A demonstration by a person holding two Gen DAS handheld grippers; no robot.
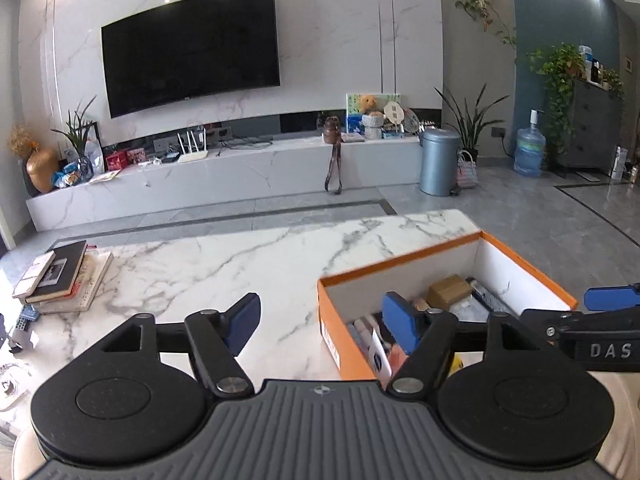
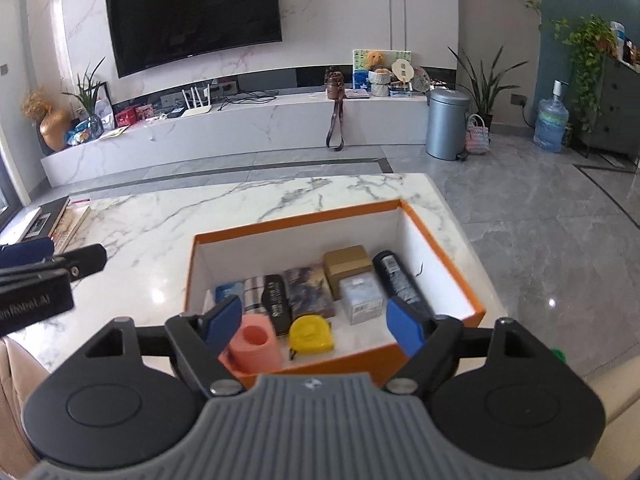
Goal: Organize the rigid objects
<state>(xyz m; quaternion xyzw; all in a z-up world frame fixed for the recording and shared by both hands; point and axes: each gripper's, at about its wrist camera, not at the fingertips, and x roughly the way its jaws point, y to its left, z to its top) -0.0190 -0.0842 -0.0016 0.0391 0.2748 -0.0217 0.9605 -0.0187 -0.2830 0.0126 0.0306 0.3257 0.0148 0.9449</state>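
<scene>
Both grippers, right gripper [image 2: 314, 326] and left gripper [image 1: 322, 322], hang wide apart and empty above an orange box [image 2: 440, 232] on the marble table [image 2: 160, 220].
Tape measure [image 2: 311, 334], pink roll [image 2: 256, 344] and small boxes already lie inside; sorting looks nearly finished, so next probably comes finding any remaining item.

A white marble table [image 2: 160, 220] carries an orange box [image 2: 296, 220] and stacked books [image 1: 60, 276].

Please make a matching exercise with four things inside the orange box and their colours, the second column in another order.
Things:
1. tape measure
2. roll
3. small carton
4. tube by the right wall

Colours:
A. pink
B. black
C. yellow
D. brown

Pairs: 1-C, 2-A, 3-D, 4-B
</scene>
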